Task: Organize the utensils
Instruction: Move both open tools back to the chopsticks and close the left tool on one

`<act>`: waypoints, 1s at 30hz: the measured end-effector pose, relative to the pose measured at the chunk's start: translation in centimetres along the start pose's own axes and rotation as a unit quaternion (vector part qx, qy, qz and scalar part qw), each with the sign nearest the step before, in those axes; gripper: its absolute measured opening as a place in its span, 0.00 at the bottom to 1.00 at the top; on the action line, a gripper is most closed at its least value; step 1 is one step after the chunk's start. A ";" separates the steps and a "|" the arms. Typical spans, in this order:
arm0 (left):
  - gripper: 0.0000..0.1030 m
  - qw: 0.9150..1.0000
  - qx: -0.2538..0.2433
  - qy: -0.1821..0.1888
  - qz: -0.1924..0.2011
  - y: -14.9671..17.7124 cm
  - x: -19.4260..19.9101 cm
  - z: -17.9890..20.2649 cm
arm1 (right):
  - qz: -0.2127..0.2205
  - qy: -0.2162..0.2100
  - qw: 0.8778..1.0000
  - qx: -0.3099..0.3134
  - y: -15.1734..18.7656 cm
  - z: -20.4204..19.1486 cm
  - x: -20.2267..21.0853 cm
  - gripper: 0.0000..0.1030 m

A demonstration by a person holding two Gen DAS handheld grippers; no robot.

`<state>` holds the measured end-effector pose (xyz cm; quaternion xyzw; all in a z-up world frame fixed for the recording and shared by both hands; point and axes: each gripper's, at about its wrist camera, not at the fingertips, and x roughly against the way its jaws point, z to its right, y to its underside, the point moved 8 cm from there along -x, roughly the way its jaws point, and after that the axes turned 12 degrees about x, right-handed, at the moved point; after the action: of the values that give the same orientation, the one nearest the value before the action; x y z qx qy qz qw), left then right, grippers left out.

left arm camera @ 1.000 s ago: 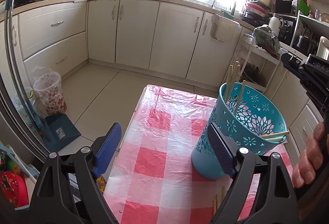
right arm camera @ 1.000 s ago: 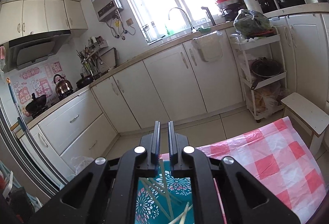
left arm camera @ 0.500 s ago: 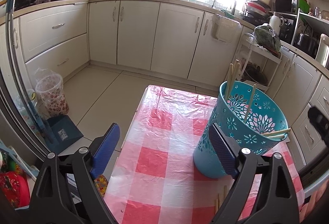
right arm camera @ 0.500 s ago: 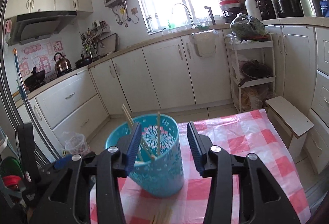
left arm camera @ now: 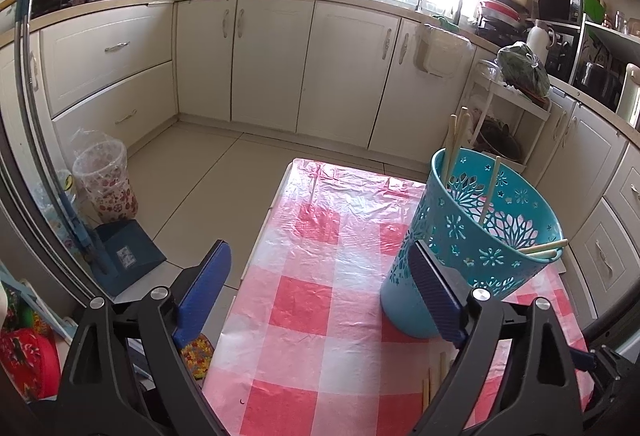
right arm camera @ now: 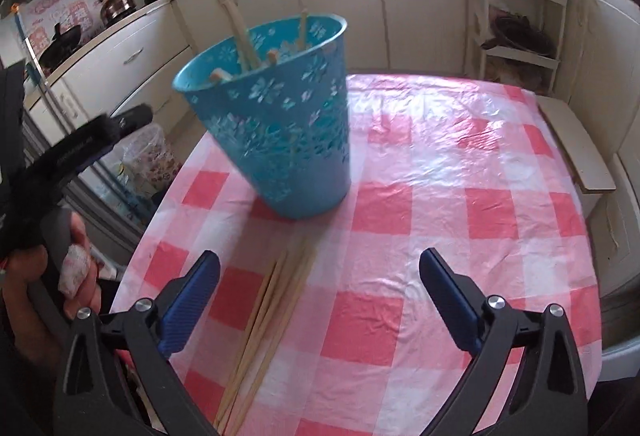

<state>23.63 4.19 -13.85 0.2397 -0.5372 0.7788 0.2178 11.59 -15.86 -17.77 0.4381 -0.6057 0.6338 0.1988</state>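
Kitchen: cream cabinets [left arm camera: 272, 60] along two walls, bright window over the sink, pale tiled floor [left arm camera: 192, 172].

Tabletop [right arm camera: 460, 164] under a red-and-white checked plastic cloth, glossy and wrinkled. Landmark: teal cut-out basket [right arm camera: 276, 132] standing on it.

Left view only: patterned waste bin [left arm camera: 106, 180] and blue dustpan [left arm camera: 128, 256] on the floor, well apart from the basket, past the tabletop edge. The basket's inside shows here, with chopsticks in the basket [left arm camera: 454, 144] leaning on its rim, two more lying across the near rim.

Right view only: bundle of loose chopsticks [right arm camera: 272, 316] flat on the cloth, starting just in front of the basket's base and running toward the camera. Pale stool [right arm camera: 576, 148] beyond the tabletop edge, well apart from the basket. A hand [right arm camera: 60, 276] on a black handle at the frame edge, beside the basket.

Left hand-held gripper [left arm camera: 320, 300]: jaws spread wide, nothing between them; one pad overlaps the basket's lower wall in the picture, contact cannot be told.

Right hand-held gripper [right arm camera: 320, 304]: jaws have just been opening, now spread wide, empty; loose chopsticks lie below the gap, nearer the left finger.

Basket blurred in the right view. In the left view only the tips of the loose chopsticks show, cut off behind a finger.
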 end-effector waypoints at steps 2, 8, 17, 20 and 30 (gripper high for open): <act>0.84 1.000 -0.001 -0.001 -0.006 0.6 0.1 -0.2 | -0.032 -0.023 0.999 0.012 1.8 -0.9 -0.9 0.93; 0.84 0.999 -0.011 -0.010 -0.036 3.2 0.4 -0.5 | -0.043 0.075 0.996 0.036 3.3 -0.2 -1.7 0.93; 0.84 0.996 -0.038 -0.026 -0.083 7.2 0.6 -0.6 | -0.046 0.108 0.992 0.034 3.2 -0.1 -4.0 0.92; 0.84 0.993 -0.056 -0.030 -0.100 8.6 0.3 -0.3 | -0.049 0.110 0.992 0.042 3.0 -0.5 -4.8 0.92; 0.84 0.982 -0.116 -0.041 -0.145 12.2 -0.9 1.4 | -0.078 0.098 0.989 0.074 3.3 0.8 -5.5 0.74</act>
<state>17.25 -1.17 -22.88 0.3201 -0.5918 0.6610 0.3321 12.21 -15.68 -24.21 0.4333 -0.4990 0.6991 0.2727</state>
